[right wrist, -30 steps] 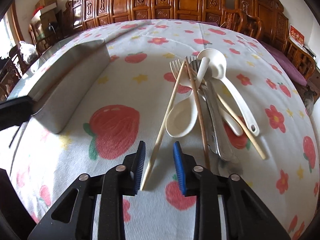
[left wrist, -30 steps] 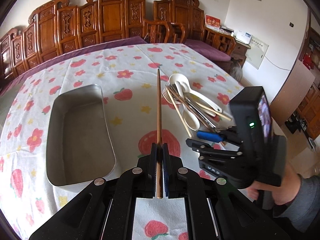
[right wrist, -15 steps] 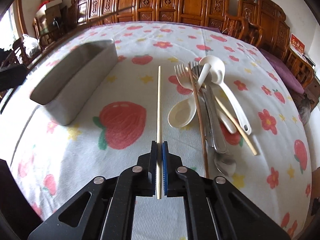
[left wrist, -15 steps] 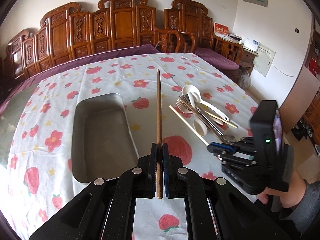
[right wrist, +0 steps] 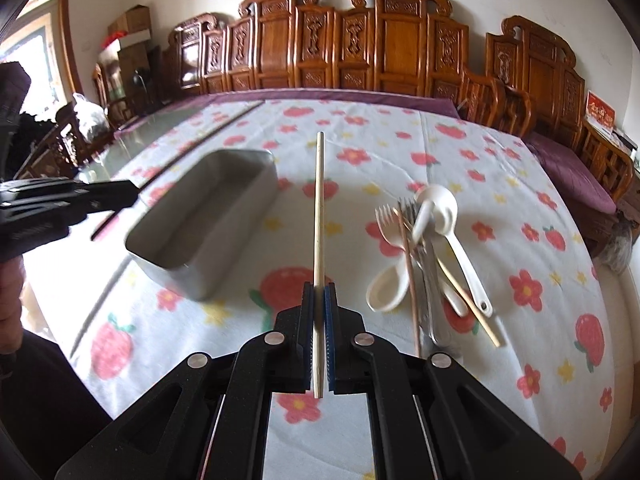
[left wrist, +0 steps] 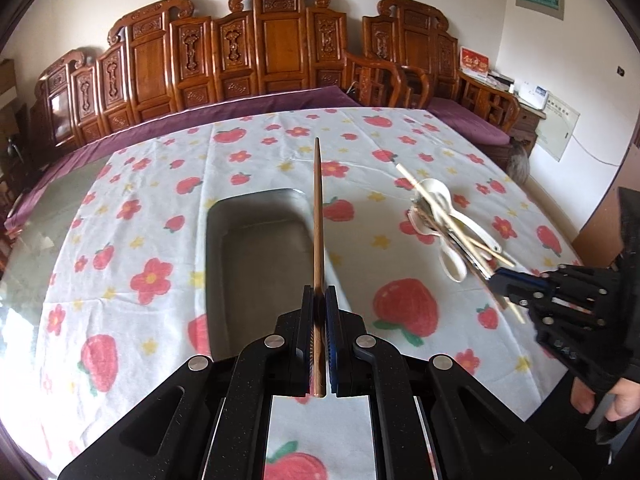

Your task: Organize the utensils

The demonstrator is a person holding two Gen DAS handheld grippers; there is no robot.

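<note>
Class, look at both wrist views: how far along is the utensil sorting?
Nothing is sorted yet: the metal tray looks empty. In hand: the left tongs grip a dark chopstick, and the right tongs grip a pale chopstick. Left: the pile of spoons, forks and chopsticks on the tablecloth.

A dark brown chopstick (left wrist: 318, 216) is clamped between the closed jaws of the left gripper (left wrist: 319, 300), above a metal tray (left wrist: 256, 256) set on a strawberry-print tablecloth (left wrist: 132, 240). At right, a pale chopstick (left wrist: 444, 216) is gripped by the right gripper (left wrist: 502, 280) over a utensil pile (left wrist: 452, 228).
</note>
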